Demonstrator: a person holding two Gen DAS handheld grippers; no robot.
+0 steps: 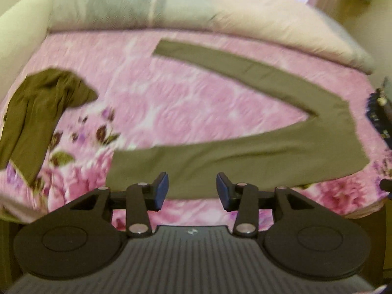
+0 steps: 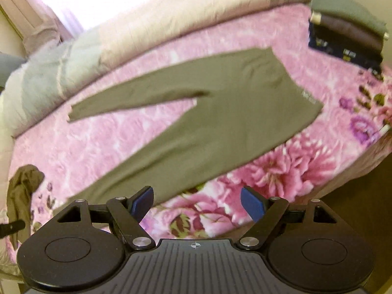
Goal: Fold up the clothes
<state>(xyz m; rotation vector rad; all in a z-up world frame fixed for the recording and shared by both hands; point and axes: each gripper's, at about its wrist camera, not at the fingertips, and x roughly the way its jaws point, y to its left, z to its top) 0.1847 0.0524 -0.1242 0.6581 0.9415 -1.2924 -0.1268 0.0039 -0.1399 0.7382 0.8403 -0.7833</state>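
Note:
Olive-green leggings (image 1: 245, 152) lie flat on the pink floral bed cover, legs spread in a V, waist to the right; they also show in the right wrist view (image 2: 220, 112). A second, darker olive garment (image 1: 36, 107) lies crumpled at the left; it also shows in the right wrist view (image 2: 22, 191). My left gripper (image 1: 192, 191) is open and empty, above the lower edge of the near leg. My right gripper (image 2: 197, 202) is open and empty, above the bed cover just in front of the near leg.
A rolled grey-and-cream duvet (image 1: 171, 7) runs along the far side of the bed. A stack of folded dark clothes (image 2: 345, 39) sits at the right end. The bed's front edge (image 2: 367, 156) drops to the floor at the right.

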